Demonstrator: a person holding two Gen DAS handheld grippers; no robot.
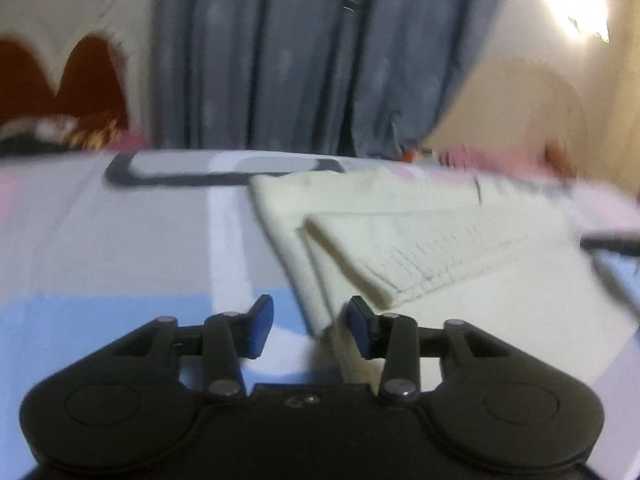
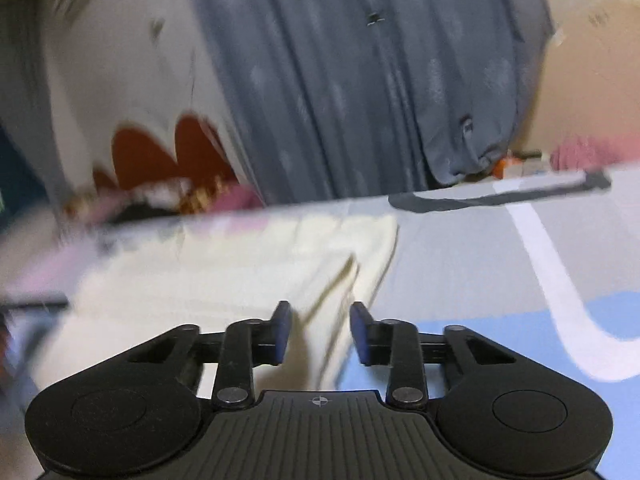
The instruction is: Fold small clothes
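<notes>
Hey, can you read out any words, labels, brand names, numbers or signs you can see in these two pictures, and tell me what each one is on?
No readable words, brands or numbers in either view.
Left gripper body: a small embossed mark, too blurred to read.
Right gripper body: a small crosshair symbol, no lettering.
Cream garment: no label visible.
Bedsheet: only colored blocks and stripes, no text.
Curtain: faint pale pattern, no text.

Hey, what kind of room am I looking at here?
Probably a bedroom. A cream knitted garment lies on a patterned bedsheet, a grey curtain hangs behind it, and what looks like a dark red headboard stands against the wall.
</notes>
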